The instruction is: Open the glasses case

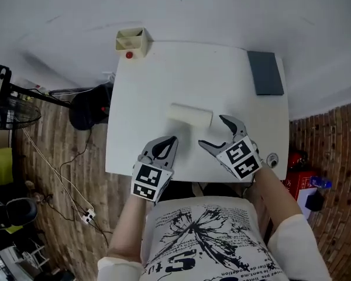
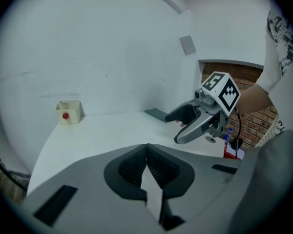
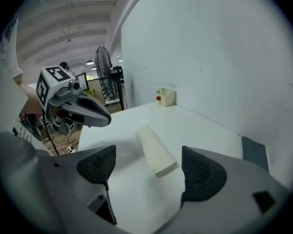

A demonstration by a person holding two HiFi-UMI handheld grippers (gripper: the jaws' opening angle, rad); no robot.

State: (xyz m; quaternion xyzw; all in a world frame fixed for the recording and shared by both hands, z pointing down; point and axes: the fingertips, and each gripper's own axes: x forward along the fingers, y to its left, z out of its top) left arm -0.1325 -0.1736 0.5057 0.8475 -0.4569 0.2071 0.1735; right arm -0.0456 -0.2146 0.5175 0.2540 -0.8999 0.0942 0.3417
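glasses case lies loose on the table; my right fingers gape empty, left fingers pressed together, so a one-sided nudge could skid it away.

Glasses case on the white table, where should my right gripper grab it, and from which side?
Probably across its narrow width near the right end, coming from the table's near edge: the glasses case lies flat, lengthwise across the table, and that end sits just ahead of the open jaws of the right gripper.
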